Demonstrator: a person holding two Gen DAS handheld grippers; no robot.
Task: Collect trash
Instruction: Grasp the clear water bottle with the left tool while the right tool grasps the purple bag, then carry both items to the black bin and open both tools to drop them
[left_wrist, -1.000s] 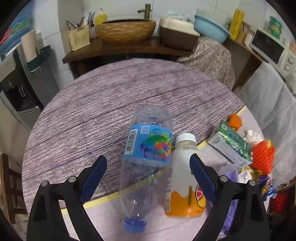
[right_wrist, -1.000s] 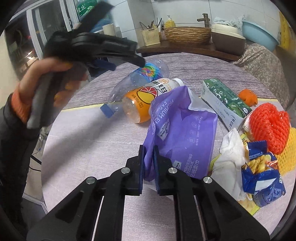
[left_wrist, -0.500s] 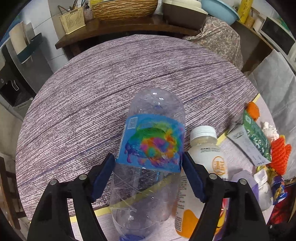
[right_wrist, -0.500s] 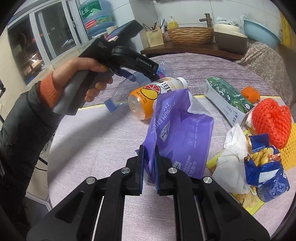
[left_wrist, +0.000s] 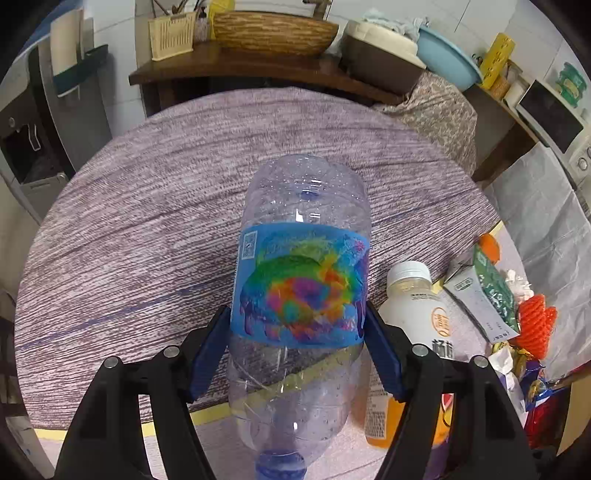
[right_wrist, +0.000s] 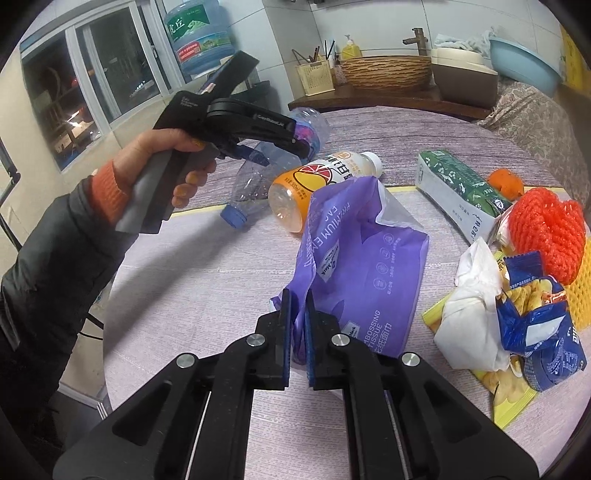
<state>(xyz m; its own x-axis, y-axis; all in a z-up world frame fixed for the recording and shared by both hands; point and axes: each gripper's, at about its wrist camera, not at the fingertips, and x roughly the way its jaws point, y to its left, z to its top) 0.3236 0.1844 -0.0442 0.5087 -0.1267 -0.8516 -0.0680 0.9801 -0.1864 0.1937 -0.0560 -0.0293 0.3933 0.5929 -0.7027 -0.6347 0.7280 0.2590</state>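
My left gripper (left_wrist: 297, 325) is shut on a clear plastic bottle (left_wrist: 301, 266) with a rainbow label and a blue cap; both pads press its sides. In the right wrist view this bottle (right_wrist: 266, 173) lies tilted under the left gripper (right_wrist: 280, 144). My right gripper (right_wrist: 297, 332) is shut on the edge of a purple tissue bag (right_wrist: 362, 266), which stands open on the table. An orange juice bottle (right_wrist: 321, 184) with a white cap lies beside the clear bottle; it also shows in the left wrist view (left_wrist: 417, 317).
A green and white carton (right_wrist: 461, 192), an orange peel (right_wrist: 506, 182), a red foam net (right_wrist: 546, 232), a white tissue (right_wrist: 476, 295) and blue snack wrappers (right_wrist: 539, 325) lie at the right. A wooden counter (left_wrist: 229, 70) with a basket stands behind the round table (left_wrist: 147, 206).
My left gripper moved down onto the clear bottle and shut on its sides. The right gripper stayed shut on the purple bag.
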